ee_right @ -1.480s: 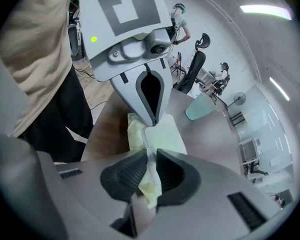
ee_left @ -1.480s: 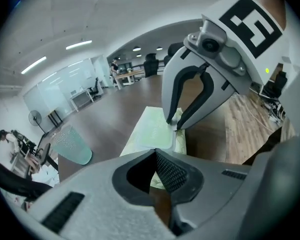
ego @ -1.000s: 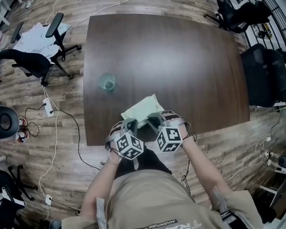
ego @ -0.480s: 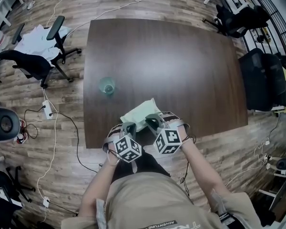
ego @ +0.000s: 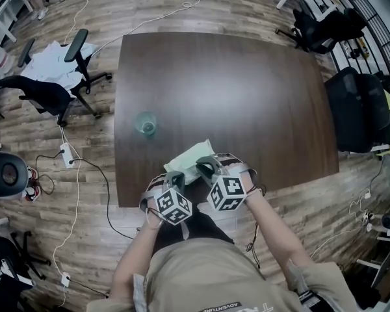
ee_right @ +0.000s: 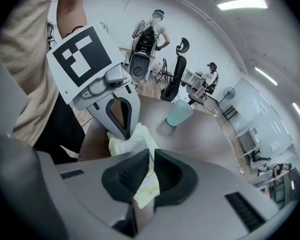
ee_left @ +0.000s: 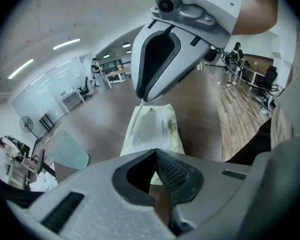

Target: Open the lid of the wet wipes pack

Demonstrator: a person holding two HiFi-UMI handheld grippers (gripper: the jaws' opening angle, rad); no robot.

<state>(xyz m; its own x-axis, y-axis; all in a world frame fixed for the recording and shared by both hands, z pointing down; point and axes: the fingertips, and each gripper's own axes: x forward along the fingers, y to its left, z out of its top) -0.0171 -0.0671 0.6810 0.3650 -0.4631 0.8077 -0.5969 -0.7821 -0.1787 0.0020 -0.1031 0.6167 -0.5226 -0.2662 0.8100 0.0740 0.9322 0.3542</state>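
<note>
Hidden: from above, both marker cubes cover the near end of the wet wipes pack (ego: 188, 156); only its far half shows.
Hard to tell: whether the left gripper (ee_left: 155, 154) pinches any wrapper.
Left gripper: jaws together, tips meeting just over the pack's near end.
Right gripper (ee_right: 151, 156): jaws squeezed almost together, with crumpled pale green wrapper caught in the slit between them.
Lid (ee_left: 151, 126): a pale oval lying flat on top of the pack.
Pack: on the dark table (ego: 247, 90), lying at an angle, close to the edge nearest the person.
Edges: the person stands right against that near edge.
Room: broad tabletop runs away beyond the pack; a glass (ego: 145, 123) stands to the left, well apart; office chairs (ego: 58, 86) flank the table on the wooden floor.
</note>
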